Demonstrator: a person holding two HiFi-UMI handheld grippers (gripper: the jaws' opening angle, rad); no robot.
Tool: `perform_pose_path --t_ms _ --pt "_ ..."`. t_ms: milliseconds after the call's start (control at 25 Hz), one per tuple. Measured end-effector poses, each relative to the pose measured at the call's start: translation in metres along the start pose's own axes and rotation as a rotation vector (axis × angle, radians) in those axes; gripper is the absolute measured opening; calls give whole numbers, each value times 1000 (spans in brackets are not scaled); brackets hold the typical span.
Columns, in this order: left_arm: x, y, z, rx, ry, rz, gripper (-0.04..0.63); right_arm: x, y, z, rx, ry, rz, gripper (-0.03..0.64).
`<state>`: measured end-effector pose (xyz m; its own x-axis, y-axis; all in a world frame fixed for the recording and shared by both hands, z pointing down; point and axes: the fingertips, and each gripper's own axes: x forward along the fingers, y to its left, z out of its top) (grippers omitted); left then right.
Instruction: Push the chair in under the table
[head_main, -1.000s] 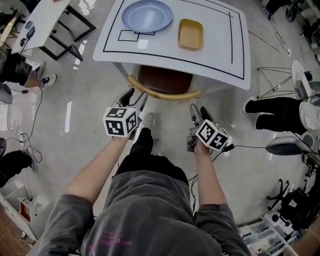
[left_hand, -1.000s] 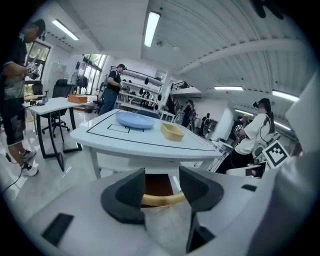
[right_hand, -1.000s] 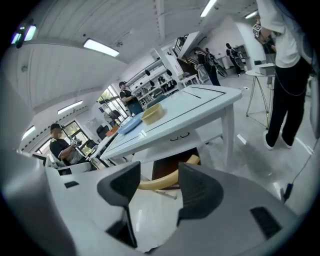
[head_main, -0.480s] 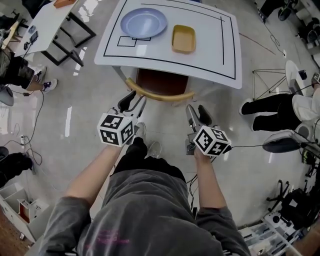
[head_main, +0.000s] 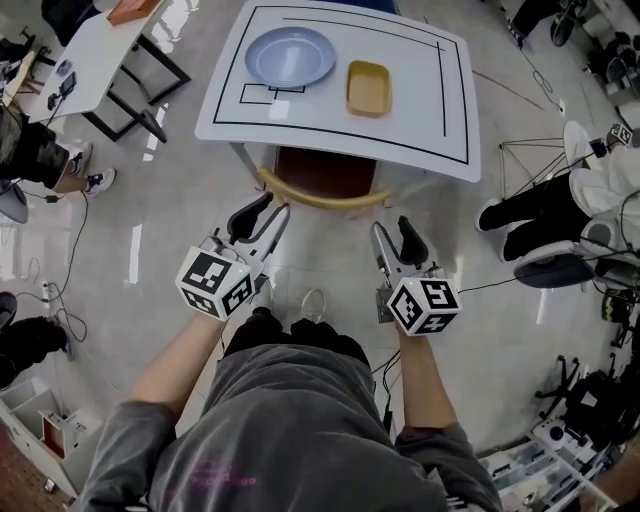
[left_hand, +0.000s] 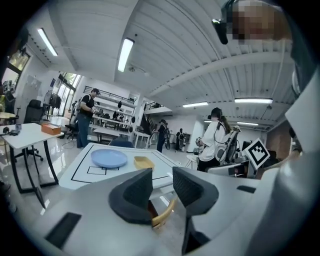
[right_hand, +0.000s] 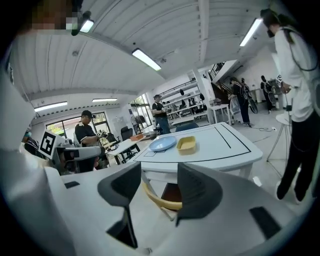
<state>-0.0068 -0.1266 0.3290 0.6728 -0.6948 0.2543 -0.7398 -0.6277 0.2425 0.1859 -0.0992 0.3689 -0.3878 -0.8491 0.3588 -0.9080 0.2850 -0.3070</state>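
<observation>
On the counter (head_main: 440, 120) a blue plate (head_main: 290, 56) and a yellow tray (head_main: 368, 87) sit side by side, both bare. The chair (head_main: 322, 197) is tucked under the counter's near edge, with its curved back showing. The left tool (head_main: 266, 208) has just been closing and is narrowly spread, pinching nothing. The right tool (head_main: 393, 230) is spread. Both are clear of the chair.

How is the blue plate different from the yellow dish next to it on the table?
The blue plate is round, while the yellow dish is rectangular with rounded corners. The plate is wide and shallow, and the dish is smaller with taller sides. In the head view the plate lies left of the dish. Both are empty and sit on the white table, inside its black outline.
</observation>
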Motion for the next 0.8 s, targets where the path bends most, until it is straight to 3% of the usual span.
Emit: perform_pose_path --t_ms 360,800 --pt "-52 -11 77 238 -140 -145 124 -25 79 62 -135 -160 -32 230" --pt "-100 9 111 267 -195 -201 83 -41 151 94 -244 -236 -63 193"
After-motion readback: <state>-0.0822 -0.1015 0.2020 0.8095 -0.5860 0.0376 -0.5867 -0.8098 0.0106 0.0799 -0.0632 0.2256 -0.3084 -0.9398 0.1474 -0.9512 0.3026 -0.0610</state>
